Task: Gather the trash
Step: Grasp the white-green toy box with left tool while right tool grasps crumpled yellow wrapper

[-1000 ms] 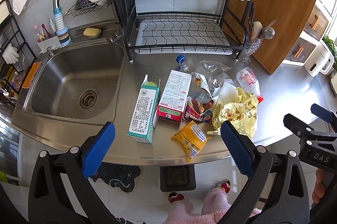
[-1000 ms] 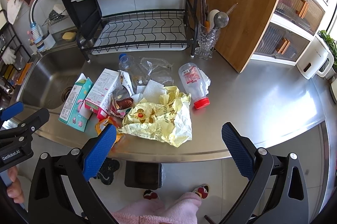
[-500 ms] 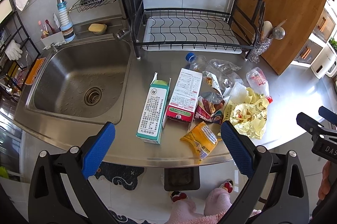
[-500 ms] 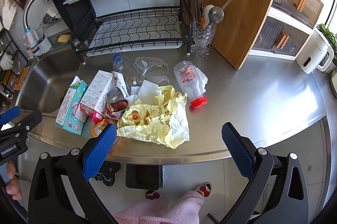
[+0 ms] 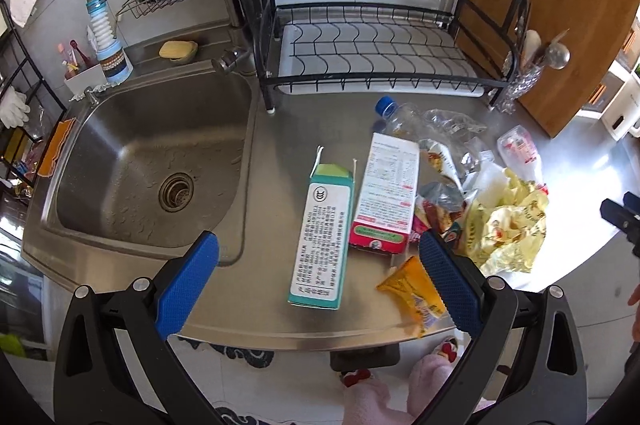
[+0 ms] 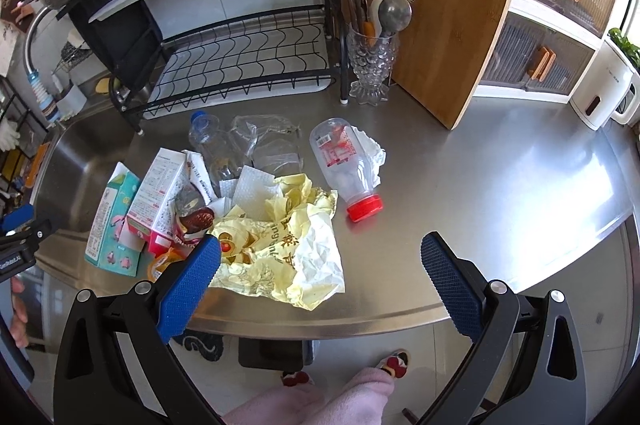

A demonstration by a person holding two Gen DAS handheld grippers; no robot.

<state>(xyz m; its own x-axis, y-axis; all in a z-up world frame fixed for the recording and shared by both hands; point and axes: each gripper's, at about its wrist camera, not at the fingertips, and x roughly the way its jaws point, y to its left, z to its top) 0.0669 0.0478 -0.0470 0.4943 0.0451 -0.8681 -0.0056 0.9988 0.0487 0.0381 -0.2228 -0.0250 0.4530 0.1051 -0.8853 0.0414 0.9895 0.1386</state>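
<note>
A pile of trash lies on the steel counter (image 5: 280,137). A teal carton (image 5: 322,237) and a white-and-red carton (image 5: 386,193) lie side by side. An orange snack packet (image 5: 412,289) sits at the front edge. A crumpled yellow wrapper (image 6: 280,249), a red-capped plastic bottle (image 6: 344,165) and a blue-capped clear bottle (image 6: 204,137) lie beside them. My left gripper (image 5: 316,285) is open, just above the teal carton. My right gripper (image 6: 320,285) is open and empty, over the yellow wrapper's near edge.
A steel sink (image 5: 148,161) lies left of the trash. A black dish rack (image 5: 376,53) stands behind it. A glass utensil holder (image 6: 370,61) and a wooden board (image 6: 448,5) stand at the back right. A black bin (image 6: 276,351) sits on the floor below the counter edge.
Both grippers have moved forward and closer to the counter. The left one has shifted left so the teal carton sits between its fingers. Nothing was grasped.
</note>
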